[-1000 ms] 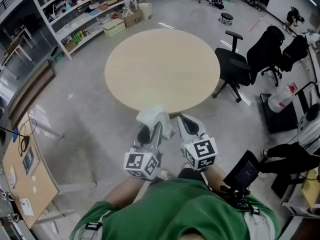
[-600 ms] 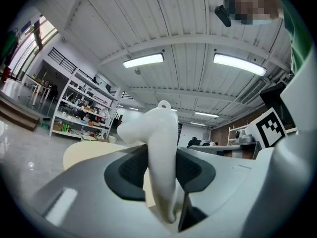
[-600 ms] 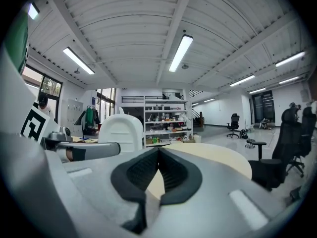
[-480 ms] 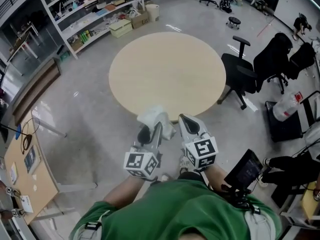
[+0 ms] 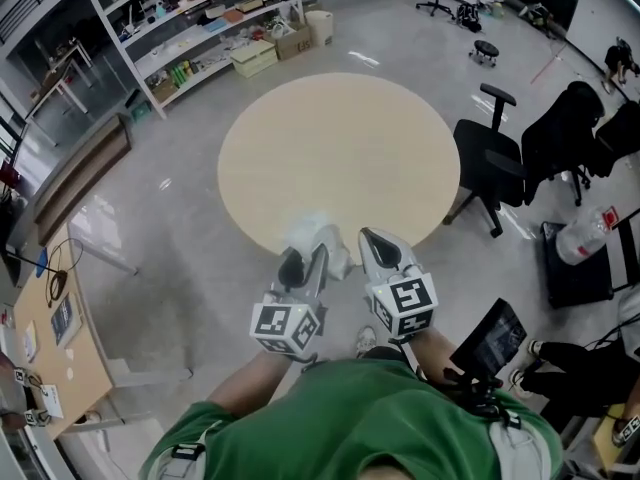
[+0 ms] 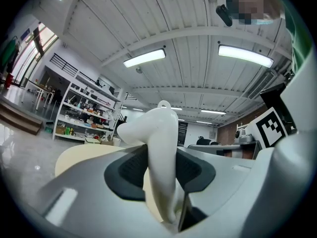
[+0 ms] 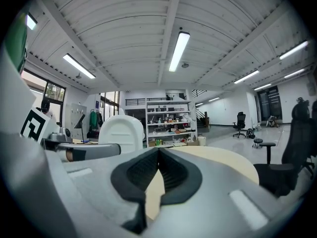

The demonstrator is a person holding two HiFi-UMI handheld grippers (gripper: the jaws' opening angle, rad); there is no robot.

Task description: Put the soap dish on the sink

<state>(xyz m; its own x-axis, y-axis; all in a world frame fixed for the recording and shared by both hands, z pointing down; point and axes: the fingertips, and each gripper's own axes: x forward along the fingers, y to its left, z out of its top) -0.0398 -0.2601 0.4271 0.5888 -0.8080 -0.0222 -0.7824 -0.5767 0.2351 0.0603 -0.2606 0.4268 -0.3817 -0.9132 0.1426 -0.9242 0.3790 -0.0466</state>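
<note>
Soap dish [image 5: 314, 240], clamped in left tongs [image 5: 305, 261], at edge of round table [image 5: 340, 158].

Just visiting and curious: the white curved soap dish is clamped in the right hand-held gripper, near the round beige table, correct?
Not quite. The white curved soap dish is clamped in the left hand-held gripper, as the left gripper view shows; the right hand-held gripper is empty. It is near the round beige table.

The soap dish [image 5: 311, 234] looks blurred, its near part hidden behind the left hand-held gripper [image 5: 305, 261]. On the far shelf [image 5: 200, 20] the goods [image 5: 186, 68] are too small to tell. The left counter [image 5: 45, 353] runs off the edge.
</note>
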